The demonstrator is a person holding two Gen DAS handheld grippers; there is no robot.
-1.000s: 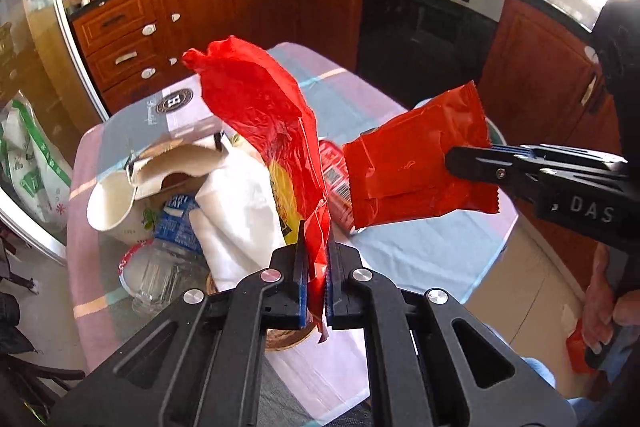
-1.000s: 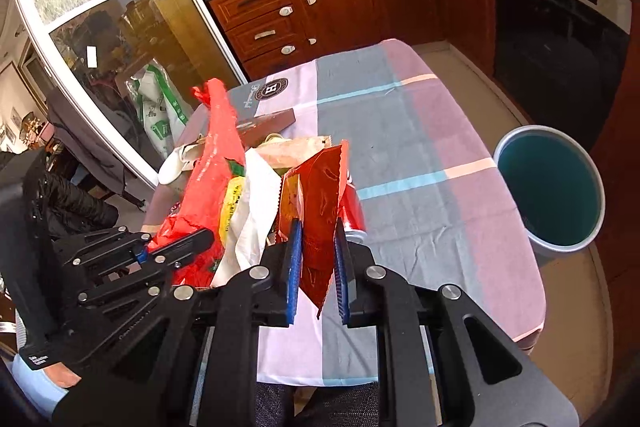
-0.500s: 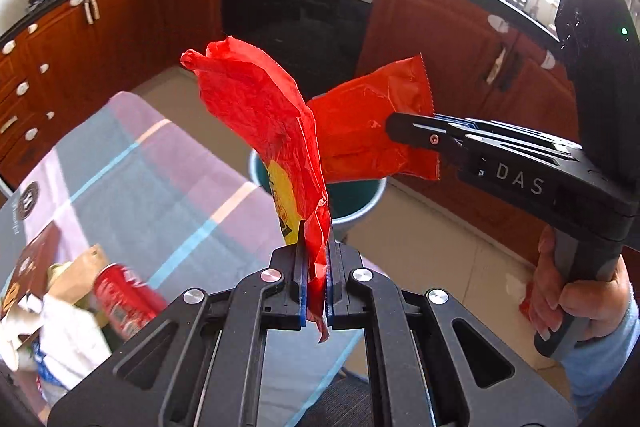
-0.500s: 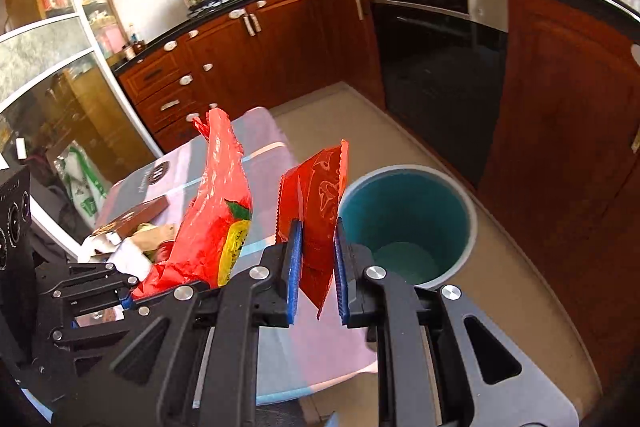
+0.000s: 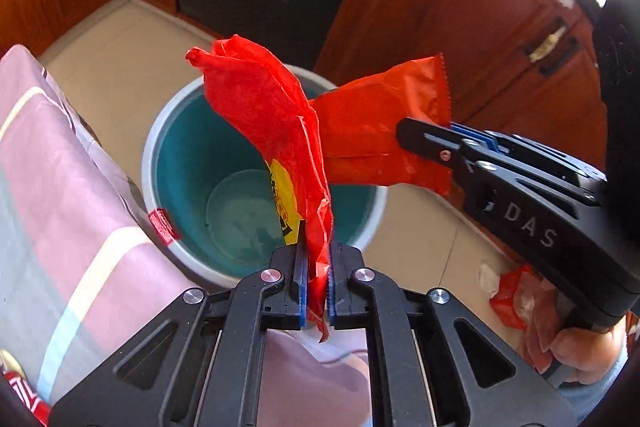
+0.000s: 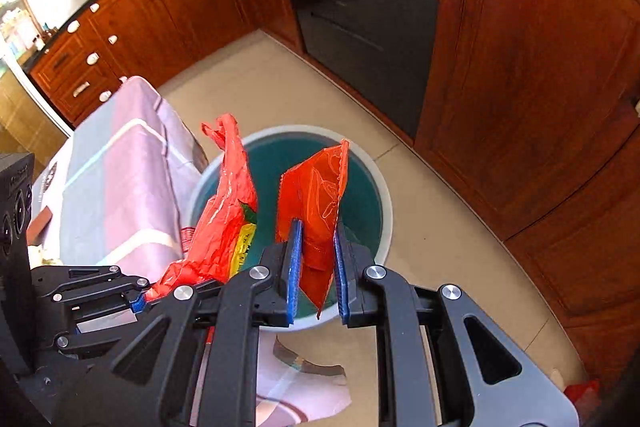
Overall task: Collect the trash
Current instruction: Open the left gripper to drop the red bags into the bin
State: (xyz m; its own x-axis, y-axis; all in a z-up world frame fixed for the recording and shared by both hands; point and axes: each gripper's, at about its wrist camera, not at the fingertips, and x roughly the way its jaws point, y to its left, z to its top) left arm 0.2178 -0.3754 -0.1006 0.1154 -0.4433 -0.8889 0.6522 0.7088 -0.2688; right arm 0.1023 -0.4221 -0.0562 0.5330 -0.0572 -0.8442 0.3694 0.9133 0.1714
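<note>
The left gripper (image 5: 317, 291) was squeezing the bottom of a crinkly red bag (image 5: 264, 123), and its jaws had just been opening a tiny bit with the bag still pinched between them. The right gripper (image 6: 316, 267) was clenched on a flat red wrapper (image 6: 316, 195). Both pieces of trash hung over the mouth of the green bin (image 5: 160, 131), which stood on the floor just beside the table (image 5: 60, 187).

A few things could have gone wrong from there. The red bag was long and floppy, and its top leaned toward the bin's far rim, so it might have caught on the rim and slid to the floor. The two pieces looked very close together, so one might have bumped the other on the way down. They were light, so they might have floated sideways. Some trash (image 5: 508, 299) already lay on the floor near the person's hand (image 5: 576, 351)
</note>
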